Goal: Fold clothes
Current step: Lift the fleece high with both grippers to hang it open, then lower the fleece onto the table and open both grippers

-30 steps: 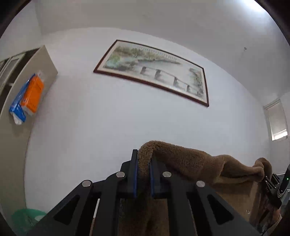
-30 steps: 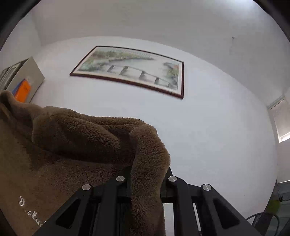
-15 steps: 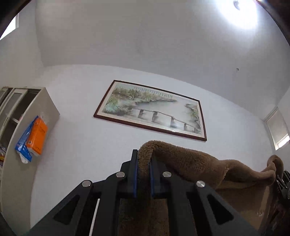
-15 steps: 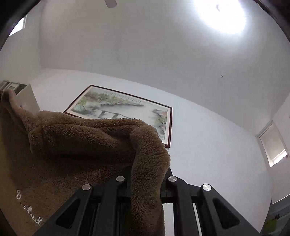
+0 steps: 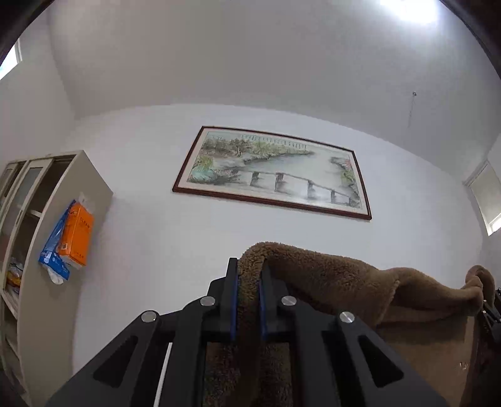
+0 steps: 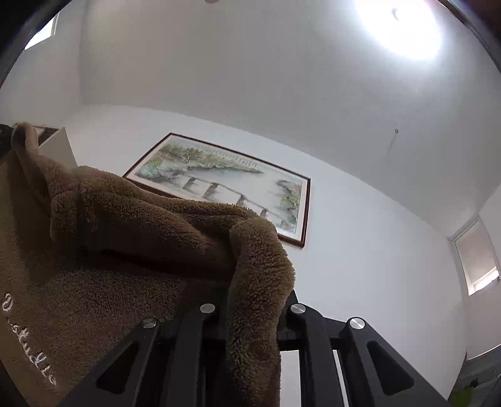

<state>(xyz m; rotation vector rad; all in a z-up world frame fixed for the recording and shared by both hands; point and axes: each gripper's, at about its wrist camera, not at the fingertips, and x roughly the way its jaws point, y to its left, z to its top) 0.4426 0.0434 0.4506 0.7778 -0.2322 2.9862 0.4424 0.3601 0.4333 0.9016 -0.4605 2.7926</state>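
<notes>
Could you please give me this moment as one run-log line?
left tool: shut on fleece | right tool: shut on fleece | fleece: spans both tools, sagging between | view: painting, wall

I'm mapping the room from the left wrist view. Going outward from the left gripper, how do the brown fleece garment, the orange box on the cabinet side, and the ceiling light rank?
1. Brown fleece garment: pinched in the left gripper, trailing right.
2. Orange box: hanging on the cabinet side, far left.
3. Ceiling light: overhead, upper right.

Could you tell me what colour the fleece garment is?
Brown fleece garment, clearest in the right wrist view.
</notes>
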